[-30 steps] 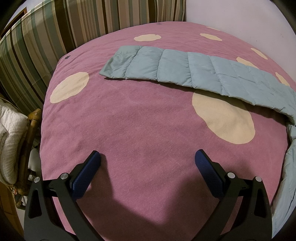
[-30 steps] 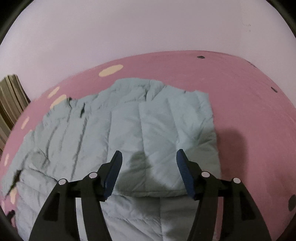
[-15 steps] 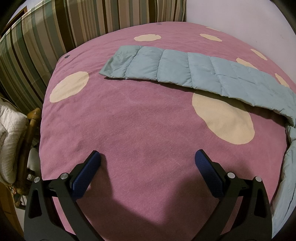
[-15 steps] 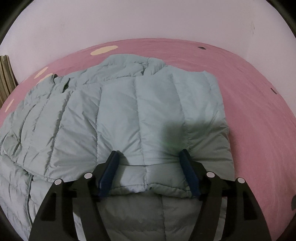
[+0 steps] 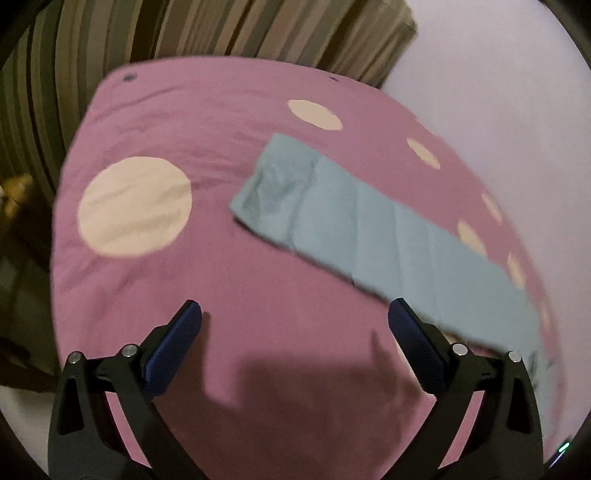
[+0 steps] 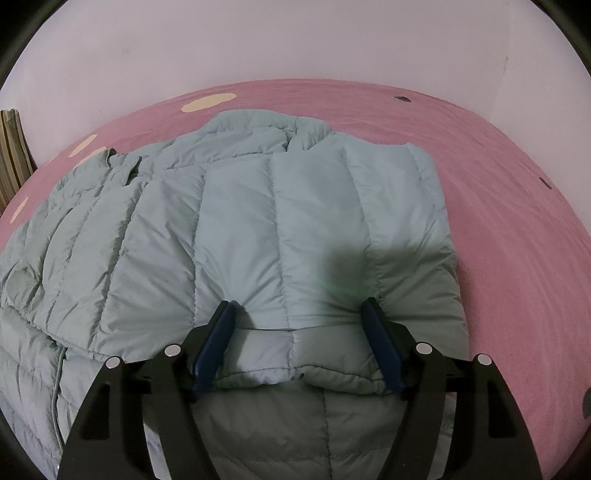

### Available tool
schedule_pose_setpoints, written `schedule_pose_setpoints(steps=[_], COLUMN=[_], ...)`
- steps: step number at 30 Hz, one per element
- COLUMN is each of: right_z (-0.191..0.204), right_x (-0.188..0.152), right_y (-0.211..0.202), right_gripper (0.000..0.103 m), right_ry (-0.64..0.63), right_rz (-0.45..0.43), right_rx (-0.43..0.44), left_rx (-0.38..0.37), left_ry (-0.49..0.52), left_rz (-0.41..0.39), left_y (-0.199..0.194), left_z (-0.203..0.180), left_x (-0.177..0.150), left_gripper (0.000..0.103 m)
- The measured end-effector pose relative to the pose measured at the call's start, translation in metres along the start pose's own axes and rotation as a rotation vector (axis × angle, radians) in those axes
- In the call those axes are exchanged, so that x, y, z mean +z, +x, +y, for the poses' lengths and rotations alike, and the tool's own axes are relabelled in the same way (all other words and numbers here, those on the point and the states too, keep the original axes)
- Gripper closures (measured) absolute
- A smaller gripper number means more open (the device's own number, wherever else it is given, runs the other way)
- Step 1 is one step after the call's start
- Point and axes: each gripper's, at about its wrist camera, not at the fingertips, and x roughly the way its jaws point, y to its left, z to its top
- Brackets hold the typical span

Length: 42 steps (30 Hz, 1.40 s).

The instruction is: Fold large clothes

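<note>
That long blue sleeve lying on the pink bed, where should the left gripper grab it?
Probably at the cuff end of the sleeve. It lies flat, its free end nearest the open left gripper. Come from the cuff's short edge, pinching top and bottom layers.

bedspread point(image 5: 258, 295) – pink, cream spots | curtain point(image 5: 184, 33) – striped | wall point(image 6: 295, 44) – pale

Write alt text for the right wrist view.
The right gripper sits with open blue-padded fingers straddling the folded edge of a pale blue puffer jacket. The jacket lies spread on a pink bedspread with cream spots, against a white wall.
</note>
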Motion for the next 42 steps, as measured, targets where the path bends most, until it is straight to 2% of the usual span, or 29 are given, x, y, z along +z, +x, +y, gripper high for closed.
schedule_pose_setpoints(steps=[1,4,7,10,12,13,14,15,17,21,25,29,32,37,42], right_z=[0.000,0.000,0.000,0.000,0.000,0.000,0.000,0.000,0.000,0.000,0.000,0.000,0.000,0.001,0.001], right_x=[0.000,0.000,0.000,0.000,0.000,0.000,0.000,0.000,-0.001,-0.001,-0.001,-0.001,-0.001,-0.001,0.000], right_y=[0.000,0.001,0.001,0.000,0.000,0.000,0.000,0.000,0.000,0.000,0.000,-0.001,-0.001,-0.003,-0.002], right_gripper=[0.032,0.032,0.032,0.032,0.031,0.031,0.031,0.031,0.031,0.031,0.031,0.031,0.030,0.027,0.026], right_ry=[0.000,0.000,-0.001,0.001,0.001,0.001,0.000,0.001,0.001,-0.001,0.001,0.003,0.006,0.011,0.018], right_rz=[0.000,0.001,0.000,0.000,0.000,0.000,0.000,0.000,-0.002,-0.001,-0.001,-0.002,-0.003,-0.004,-0.005], right_rx=[0.000,0.001,0.000,0.001,0.001,0.000,0.000,0.000,0.000,-0.001,0.000,0.003,0.008,0.021,0.032], left_rx=[-0.020,-0.078,-0.096,-0.107,-0.085,-0.081,-0.082,-0.081,-0.106,-0.091,-0.114,-0.224,-0.328,-0.484,-0.567], left_ry=[-0.035,-0.077,-0.050,-0.093,-0.096,-0.093,-0.089,-0.077,-0.048,0.018,0.155,0.300,0.381,0.550,0.698], left_rz=[0.010,0.039,0.003,-0.023,-0.041,-0.037,-0.034,-0.042,-0.037,-0.062,-0.131,-0.170,-0.163,-0.110,-0.044], left_y=[0.007,0.027,0.038,0.048,0.052,0.056,0.060,0.063,0.067,0.063,0.038,0.007,-0.011,-0.031,-0.030], left_z=[0.008,0.019,0.016,0.021,0.018,0.017,0.016,0.015,0.013,0.000,-0.048,-0.123,-0.180,-0.287,-0.371], left_x=[0.008,0.022,0.033,0.042,0.047,0.049,0.051,0.052,0.055,0.057,0.054,0.040,0.018,-0.048,-0.122], left_gripper=[0.015,0.015,0.015,0.018,0.036,0.052,0.061,0.067,0.090,0.098,0.099,0.100,0.100,0.100,0.100])
